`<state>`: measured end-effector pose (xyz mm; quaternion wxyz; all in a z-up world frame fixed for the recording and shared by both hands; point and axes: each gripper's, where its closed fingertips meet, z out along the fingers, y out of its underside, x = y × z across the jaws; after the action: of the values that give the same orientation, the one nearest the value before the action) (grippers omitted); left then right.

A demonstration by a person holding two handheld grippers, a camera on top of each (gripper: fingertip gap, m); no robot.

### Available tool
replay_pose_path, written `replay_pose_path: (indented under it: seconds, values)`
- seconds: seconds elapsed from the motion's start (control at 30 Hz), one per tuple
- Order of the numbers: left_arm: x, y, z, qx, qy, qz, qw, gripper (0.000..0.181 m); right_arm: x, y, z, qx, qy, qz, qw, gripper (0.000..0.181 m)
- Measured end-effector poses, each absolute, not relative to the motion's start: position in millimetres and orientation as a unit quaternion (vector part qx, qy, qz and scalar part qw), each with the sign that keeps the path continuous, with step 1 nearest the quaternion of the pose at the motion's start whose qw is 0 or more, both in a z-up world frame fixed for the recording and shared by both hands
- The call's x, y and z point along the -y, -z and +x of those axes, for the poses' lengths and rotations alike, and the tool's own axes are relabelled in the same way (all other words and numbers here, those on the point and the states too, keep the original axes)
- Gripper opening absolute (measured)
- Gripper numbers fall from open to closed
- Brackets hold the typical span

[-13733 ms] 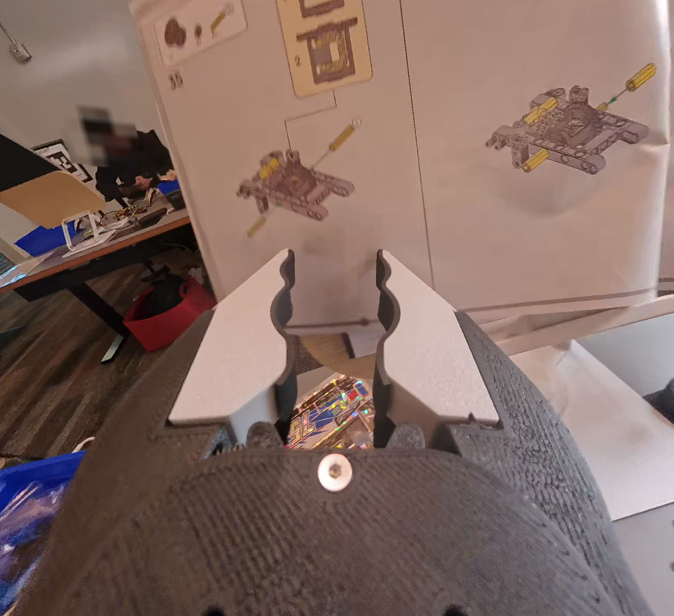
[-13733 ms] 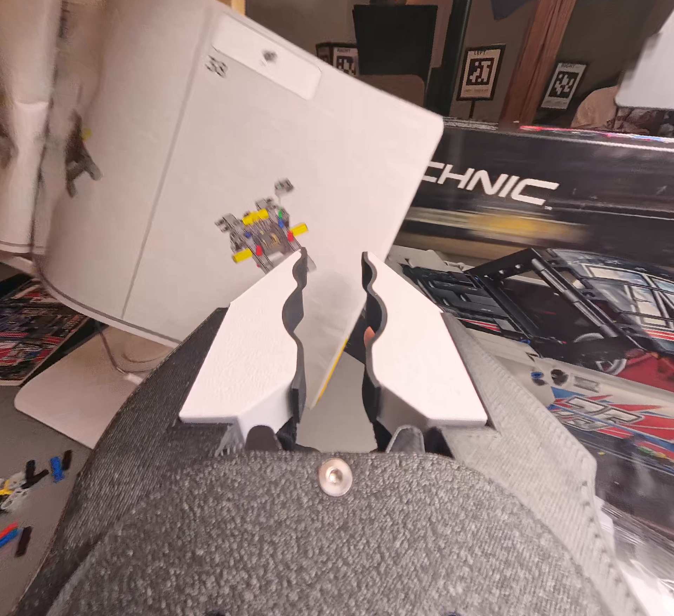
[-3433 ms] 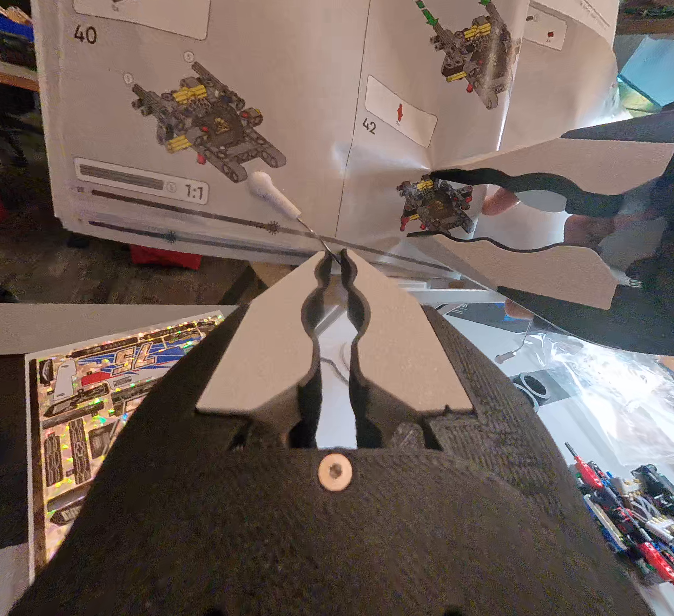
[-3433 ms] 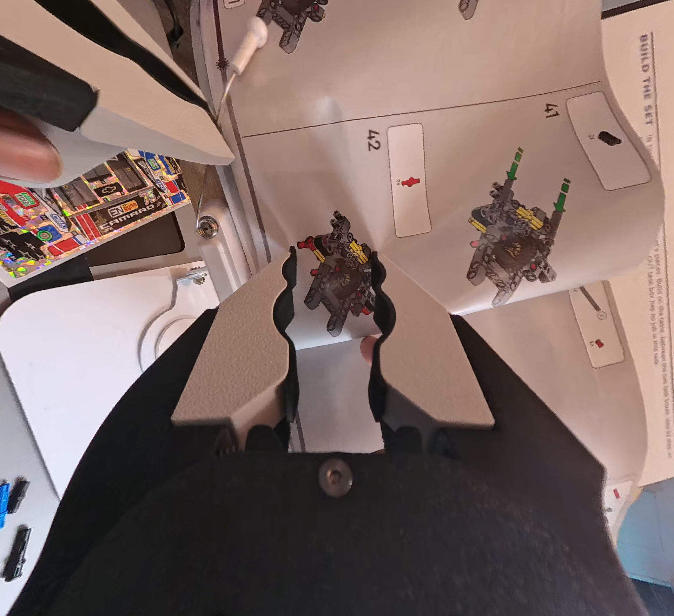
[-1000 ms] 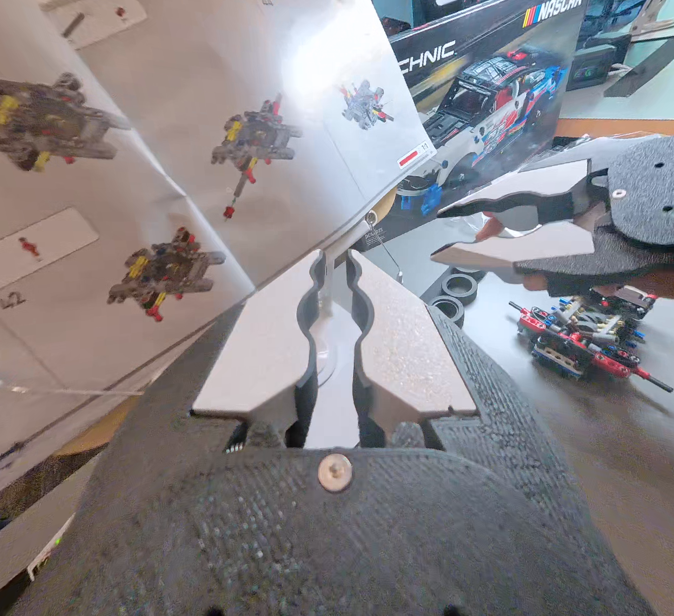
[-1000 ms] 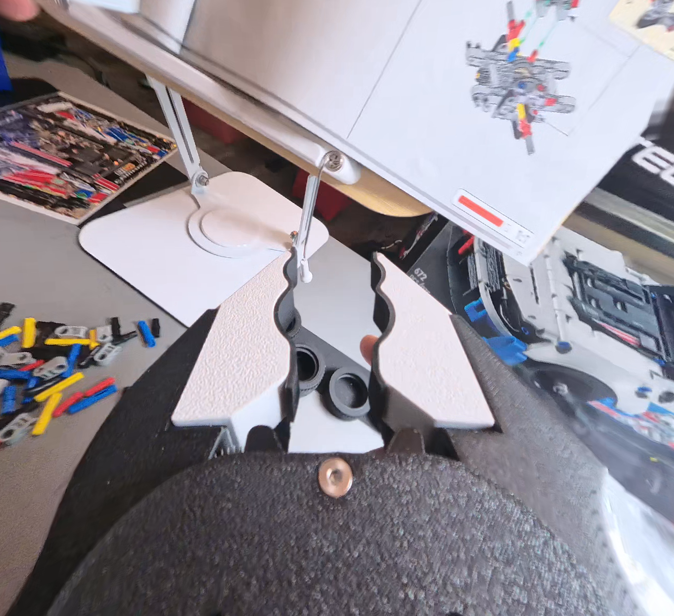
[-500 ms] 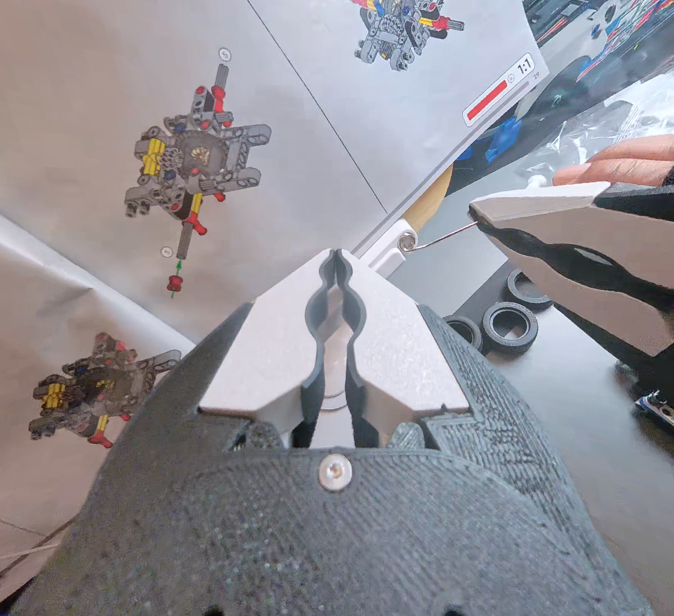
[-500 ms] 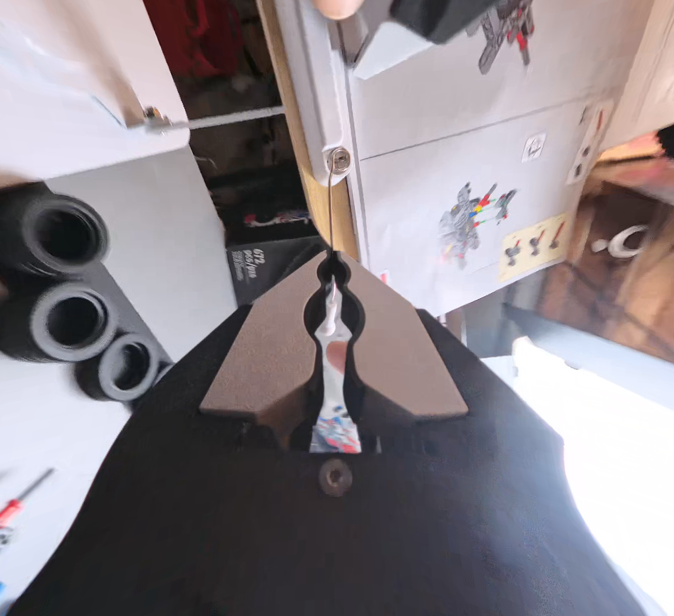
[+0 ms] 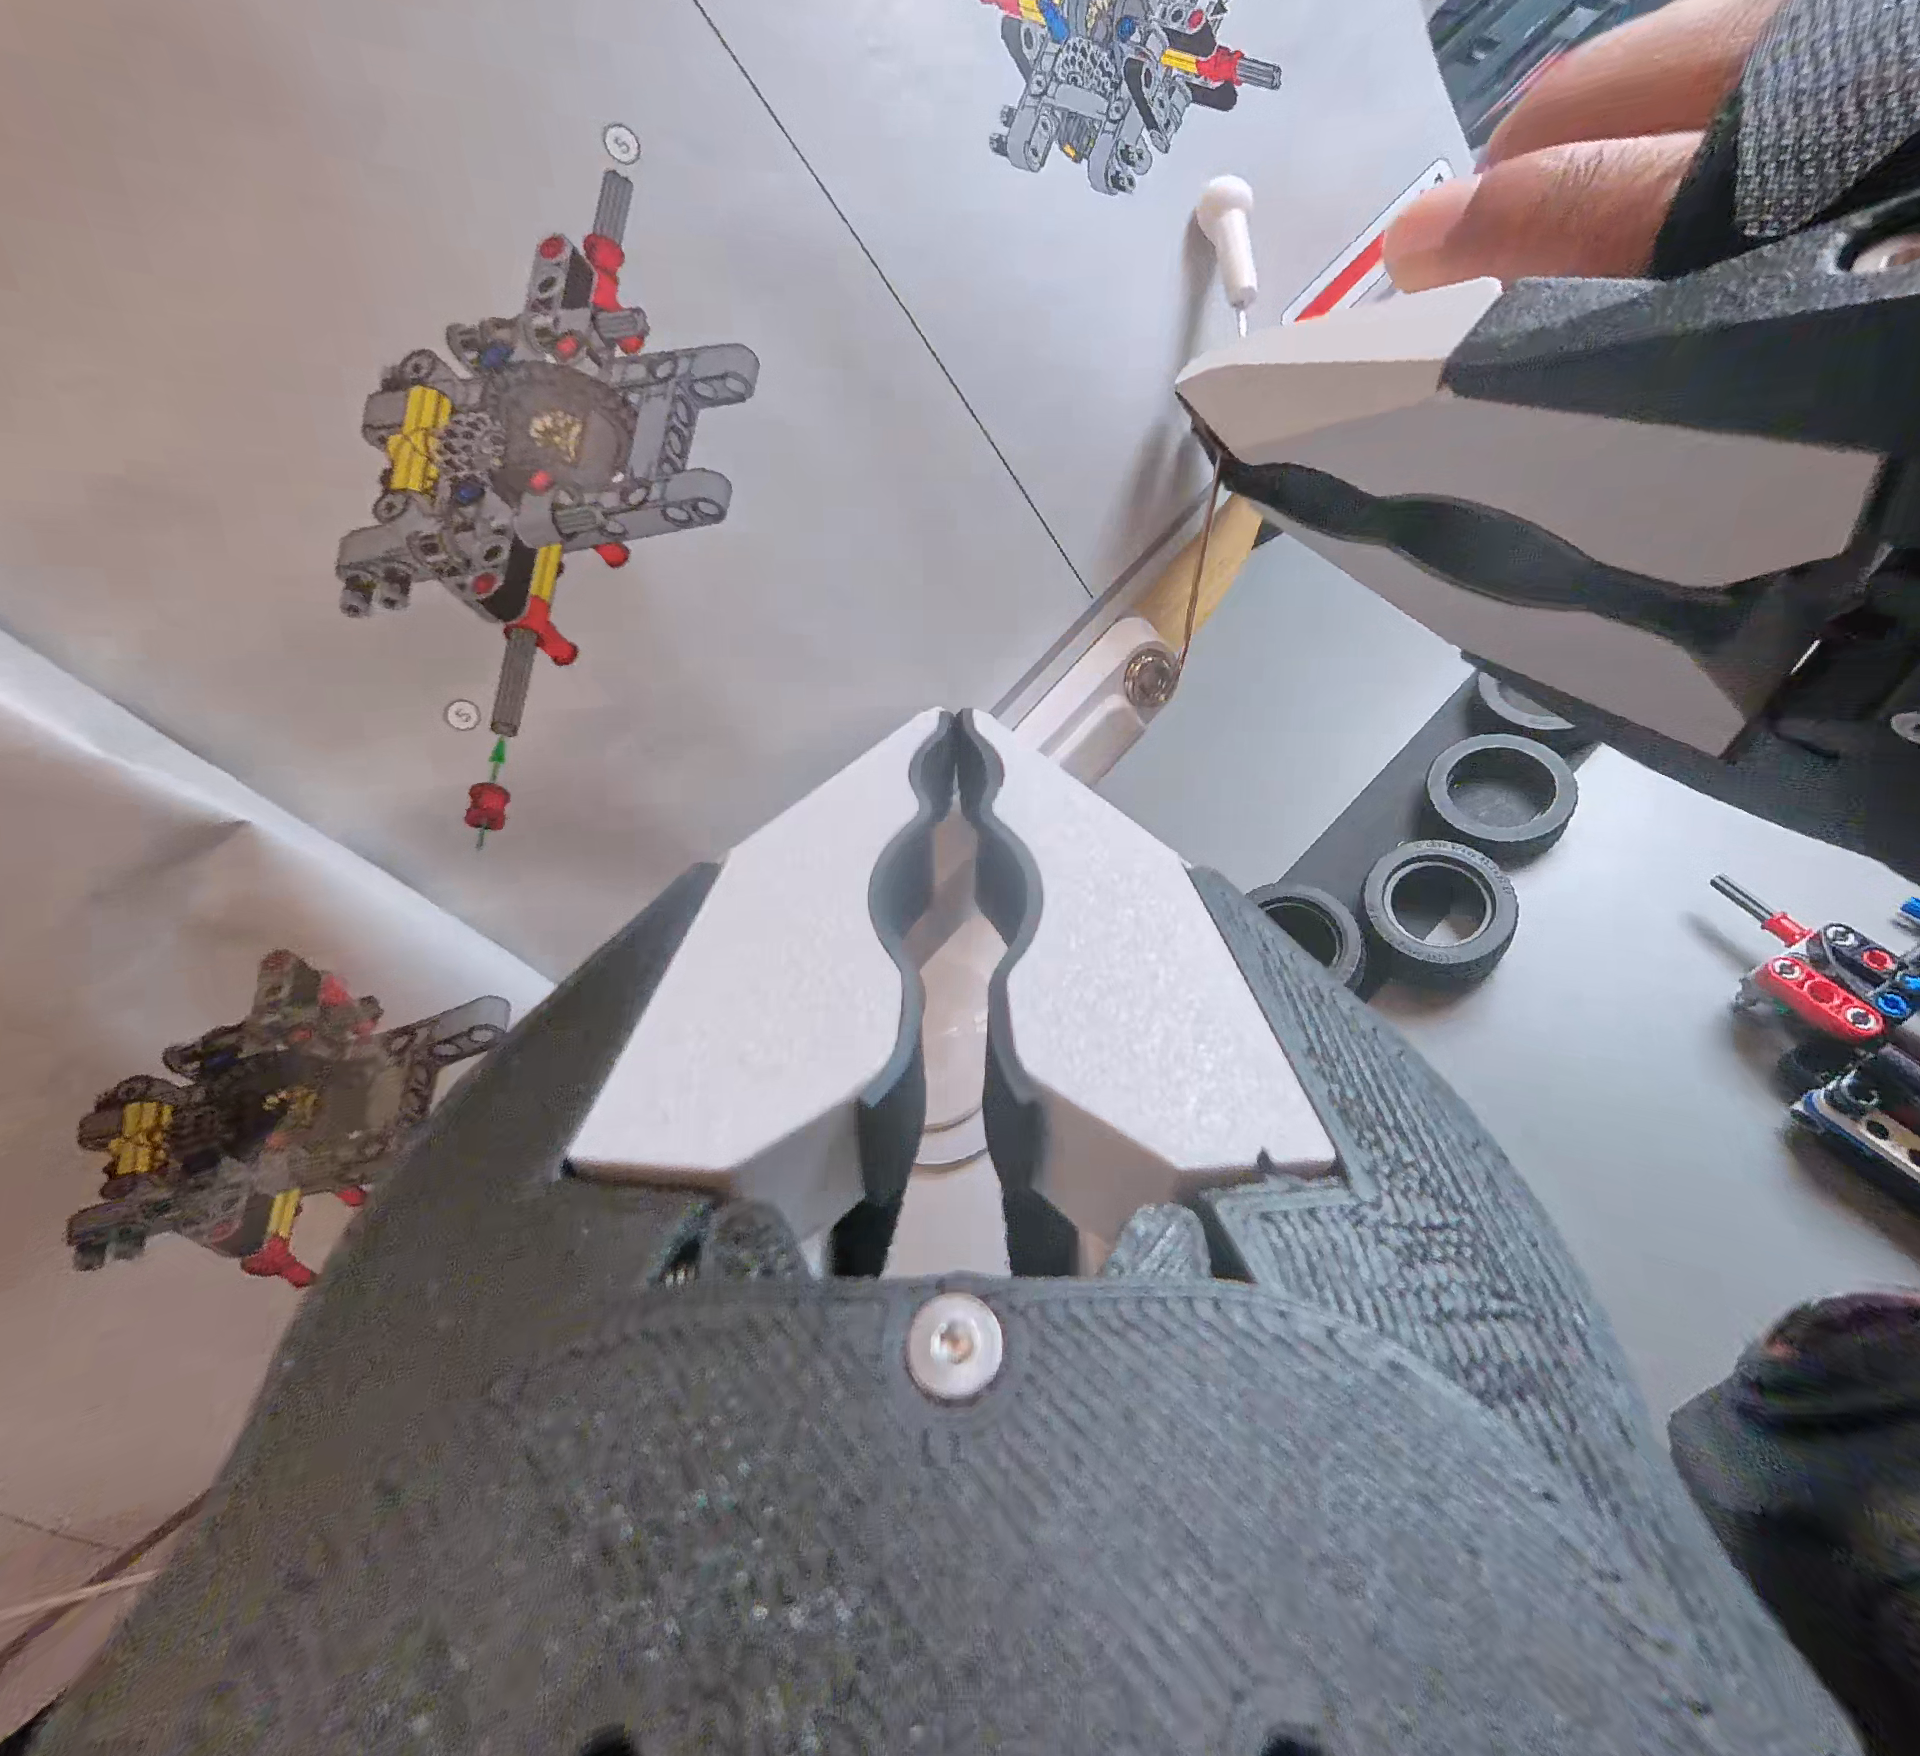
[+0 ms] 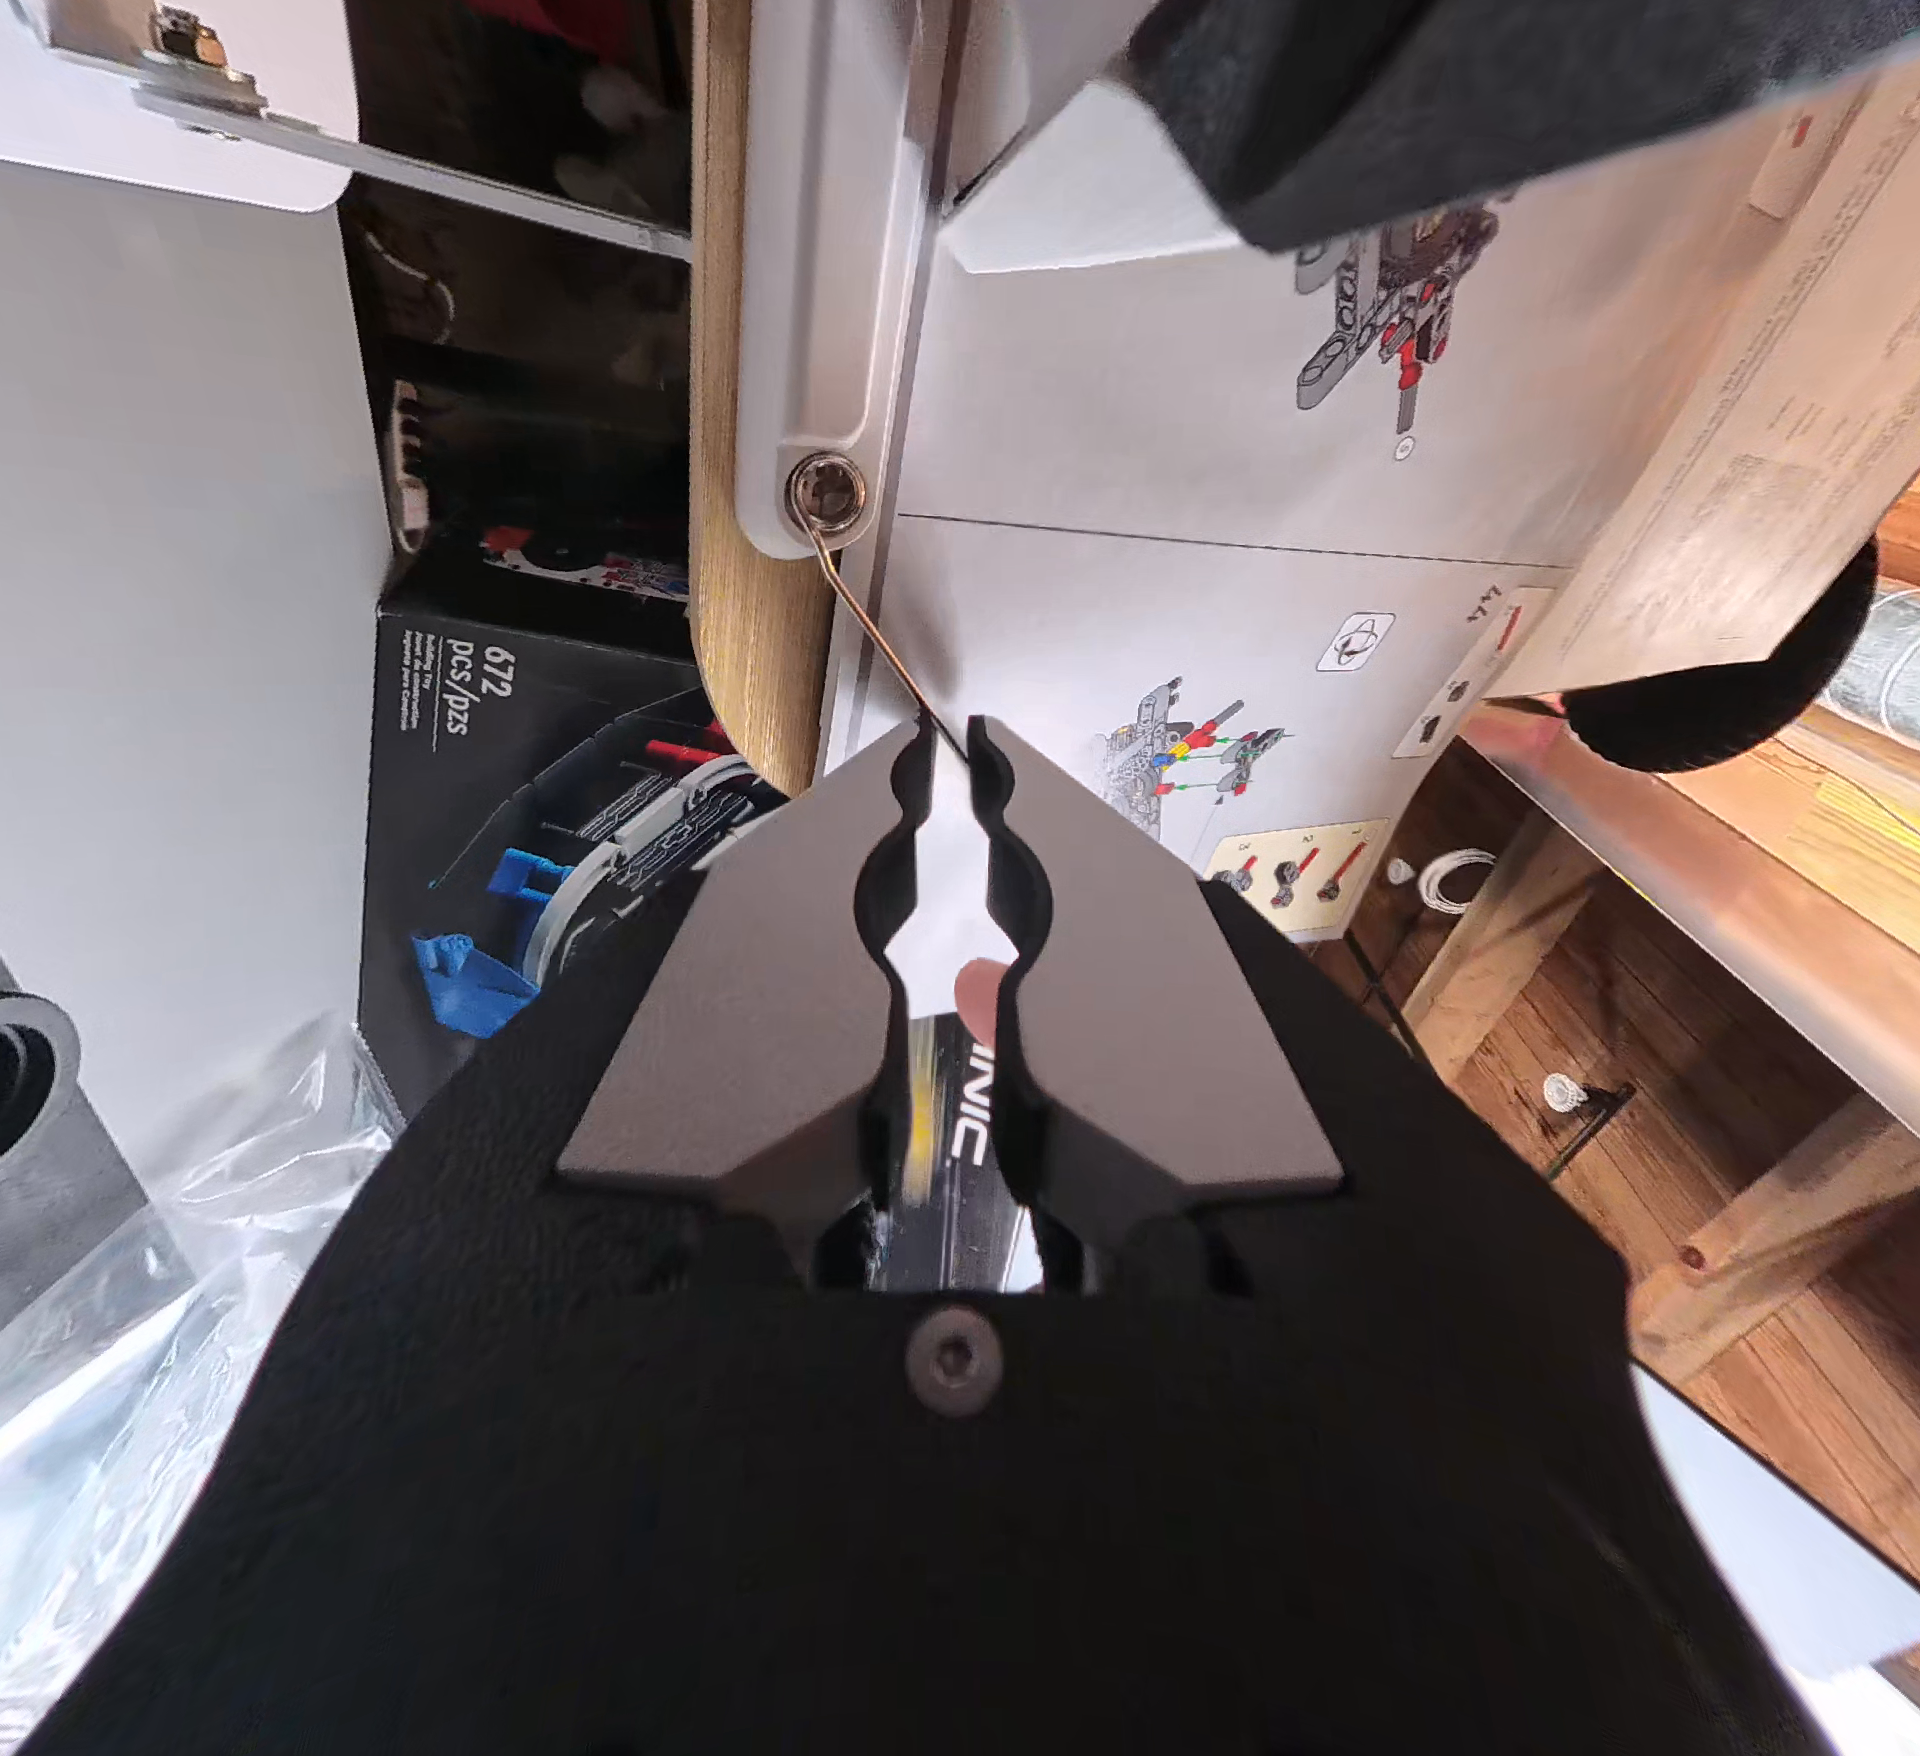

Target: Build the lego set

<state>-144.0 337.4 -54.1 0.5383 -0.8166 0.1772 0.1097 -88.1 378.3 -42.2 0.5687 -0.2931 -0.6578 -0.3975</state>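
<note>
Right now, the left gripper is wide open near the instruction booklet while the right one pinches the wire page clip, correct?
Not quite: the left wrist view shows the left gripper shut and empty near the instruction booklet; the right gripper does pinch the wire page clip.

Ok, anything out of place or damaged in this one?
Nothing damaged. One oddity: on the instruction booklet, the lower-left page is creased and bulging rather than flat, while the right gripper pinches the page-holder wire in its jaws.

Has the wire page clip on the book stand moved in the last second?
Yes. The wire page clip, pivoting at the stand's screw, has swung up over the instruction page, guided by the right gripper.
</note>
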Motion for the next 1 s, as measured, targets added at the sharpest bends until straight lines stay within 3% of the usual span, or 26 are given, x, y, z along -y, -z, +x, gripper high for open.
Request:
replay_pose_path:
  seconds: [0.17,0.3,0.47,0.67,1.0]
  values:
    - [-337,55,-144,-0.170,-0.097,-0.820,0.538,0.000,-366,46,-74,0.647,0.341,-0.354,0.583,0.024]
    - [-335,54,-142,-0.168,-0.087,-0.818,0.543,0.000,-323,57,-57,0.629,0.243,-0.412,0.613,0.024]
    - [-309,34,-138,-0.140,-0.024,-0.774,0.618,0.002,-244,84,-25,0.563,-0.042,-0.550,0.615,0.027]
    - [-236,18,-168,-0.076,0.018,-0.704,0.706,0.022,-168,98,28,0.449,-0.298,-0.604,0.587,0.032]
    - [-148,-1,-300,-0.007,-0.124,-0.678,0.724,0.043,-147,128,48,0.438,-0.358,-0.607,0.558,0.022]
